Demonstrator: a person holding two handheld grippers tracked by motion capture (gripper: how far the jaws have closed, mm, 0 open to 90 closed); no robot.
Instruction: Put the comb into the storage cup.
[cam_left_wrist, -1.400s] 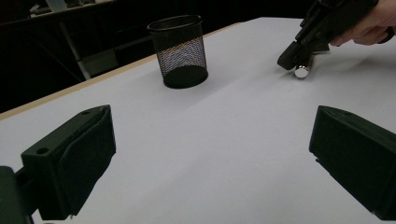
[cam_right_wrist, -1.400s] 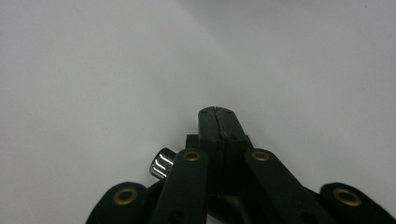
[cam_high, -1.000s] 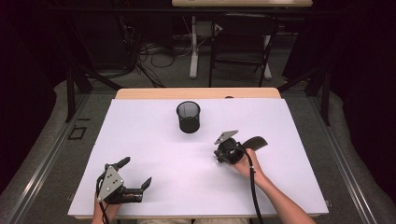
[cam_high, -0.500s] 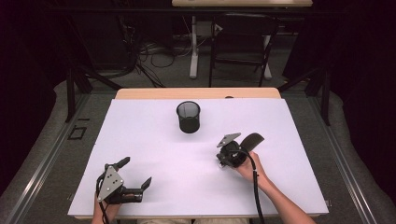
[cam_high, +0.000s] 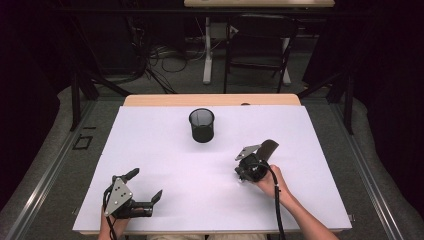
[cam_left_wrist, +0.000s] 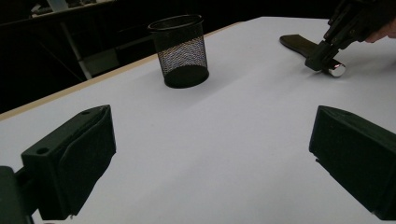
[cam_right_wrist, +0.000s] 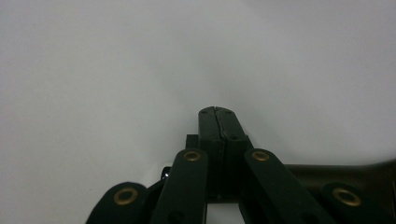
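My right gripper (cam_high: 244, 175) is shut and points down at the white table sheet (cam_high: 165, 150), right of centre. In the right gripper view its jaws (cam_right_wrist: 215, 112) meet with nothing between the tips. A dark flat object (cam_left_wrist: 299, 43) with a shiny metal end (cam_left_wrist: 336, 70) lies on the sheet crosswise under these jaws; whether they touch it I cannot tell. In the high view its dark part (cam_high: 268, 148) sticks out beyond the gripper. My left gripper (cam_high: 145, 186) rests open at the near left, and its jaws (cam_left_wrist: 212, 158) stand wide apart over bare sheet.
A black mesh cup (cam_high: 201, 125) stands upright near the far middle of the sheet, also seen ahead of the left gripper (cam_left_wrist: 181, 51). The wooden table edge (cam_high: 210, 100) runs along the far side. Chairs, table legs and cables lie on the floor beyond.
The right gripper has shifted slightly toward the near edge and tipped further down over the dark object. The left gripper has not moved.
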